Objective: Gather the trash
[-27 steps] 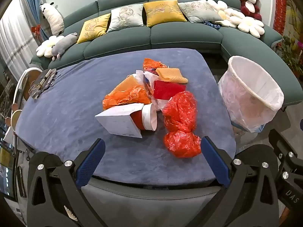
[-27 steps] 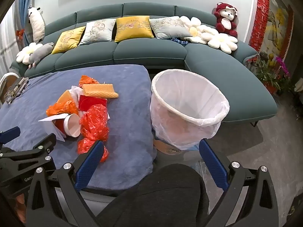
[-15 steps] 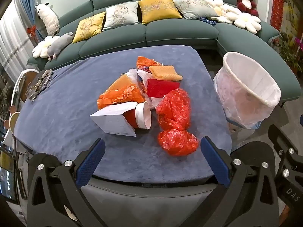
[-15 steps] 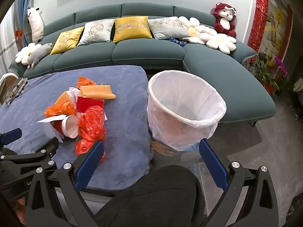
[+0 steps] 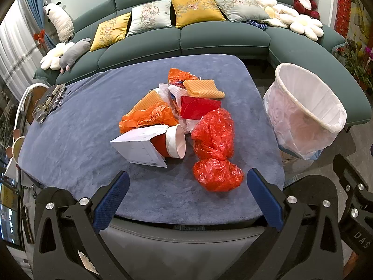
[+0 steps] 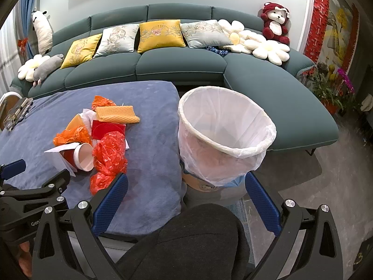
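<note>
The trash pile (image 5: pixel 181 121) lies at the middle of the blue-covered table (image 5: pixel 77 126) — a red plastic bag (image 5: pixel 214 149) nearest the front edge, a tipped red paper cup (image 5: pixel 172 141) and white carton (image 5: pixel 139 147) beside it. The white-lined bin (image 5: pixel 305 112) stands off the table's right edge. The left gripper (image 5: pixel 186 196) hovers wide over the front edge, holding nothing — the right gripper (image 6: pixel 186 198), equally wide, is before the bin.

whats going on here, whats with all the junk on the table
A person with a gripper in each hand is about to clear trash off the blue-covered table. The left gripper and right gripper both hover at the near edge, jaws wide open and empty. The pile sits untouched: red plastic bag, paper cup on its side, white box. The lined bin beside the table waits.
</note>
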`<state>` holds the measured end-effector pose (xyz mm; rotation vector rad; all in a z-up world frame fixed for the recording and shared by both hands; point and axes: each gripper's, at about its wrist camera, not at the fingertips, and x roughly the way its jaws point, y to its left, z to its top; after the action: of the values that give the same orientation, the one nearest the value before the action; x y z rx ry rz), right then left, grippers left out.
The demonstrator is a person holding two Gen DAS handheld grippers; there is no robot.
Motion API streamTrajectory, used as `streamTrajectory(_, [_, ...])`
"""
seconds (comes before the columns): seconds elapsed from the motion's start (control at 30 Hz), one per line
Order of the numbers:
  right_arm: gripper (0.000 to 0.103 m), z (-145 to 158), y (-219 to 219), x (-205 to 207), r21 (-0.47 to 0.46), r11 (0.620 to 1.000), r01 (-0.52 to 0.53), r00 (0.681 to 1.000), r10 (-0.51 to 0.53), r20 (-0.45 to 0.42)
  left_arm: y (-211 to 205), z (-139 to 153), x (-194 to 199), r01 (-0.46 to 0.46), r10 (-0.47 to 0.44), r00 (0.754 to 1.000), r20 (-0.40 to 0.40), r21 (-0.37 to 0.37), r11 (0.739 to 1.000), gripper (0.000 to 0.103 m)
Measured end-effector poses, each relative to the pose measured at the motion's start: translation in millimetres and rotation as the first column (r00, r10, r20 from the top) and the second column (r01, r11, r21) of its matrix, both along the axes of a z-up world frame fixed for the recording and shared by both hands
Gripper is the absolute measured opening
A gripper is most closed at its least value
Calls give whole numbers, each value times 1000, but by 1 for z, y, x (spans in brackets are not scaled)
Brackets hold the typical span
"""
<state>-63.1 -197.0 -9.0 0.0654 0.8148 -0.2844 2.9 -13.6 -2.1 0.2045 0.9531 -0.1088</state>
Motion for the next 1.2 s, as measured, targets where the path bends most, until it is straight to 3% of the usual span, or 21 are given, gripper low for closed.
streamTrajectory(1.2, [96, 2, 6, 0, -4, 1000, -5, 1000, 5, 6, 4, 5, -3, -11, 11, 1000, 9, 4, 1000, 96])
